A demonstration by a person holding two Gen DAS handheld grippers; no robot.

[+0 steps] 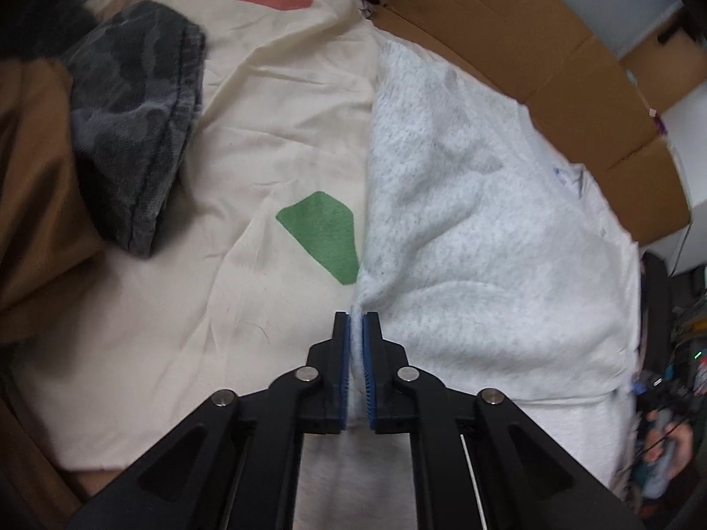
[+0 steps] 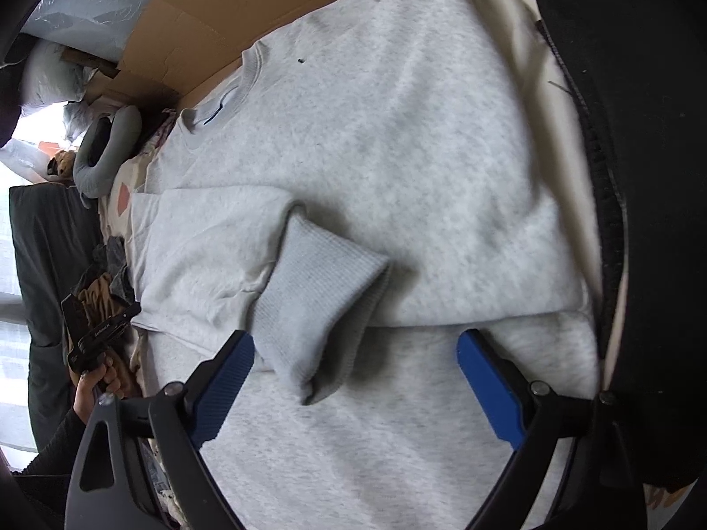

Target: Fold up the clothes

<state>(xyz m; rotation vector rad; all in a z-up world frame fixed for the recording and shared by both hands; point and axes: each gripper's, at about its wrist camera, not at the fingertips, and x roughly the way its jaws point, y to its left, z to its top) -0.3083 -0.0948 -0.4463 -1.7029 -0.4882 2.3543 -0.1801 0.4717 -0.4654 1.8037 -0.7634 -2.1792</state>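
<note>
A light grey sweatshirt [image 1: 486, 243] lies spread on a cream sheet [image 1: 265, 154]. My left gripper [image 1: 357, 322] is shut on a pinch of the sweatshirt's left edge, and the cloth bunches up between the blue pads. In the right wrist view the sweatshirt [image 2: 397, 132] lies with its collar to the upper left and one sleeve folded across the body. The sleeve's ribbed cuff [image 2: 318, 309] points toward me. My right gripper [image 2: 355, 340] is open wide just above it. Its blue fingers [image 2: 225, 375] stand on either side of the cuff without pressing it.
A dark camouflage garment [image 1: 132, 123] and a brown one [image 1: 35, 176] lie on the sheet's left. Flattened cardboard [image 1: 530, 44] runs behind the sweatshirt. A black garment [image 2: 640, 176] borders its right side. A grey neck pillow [image 2: 106, 150] lies beyond the collar.
</note>
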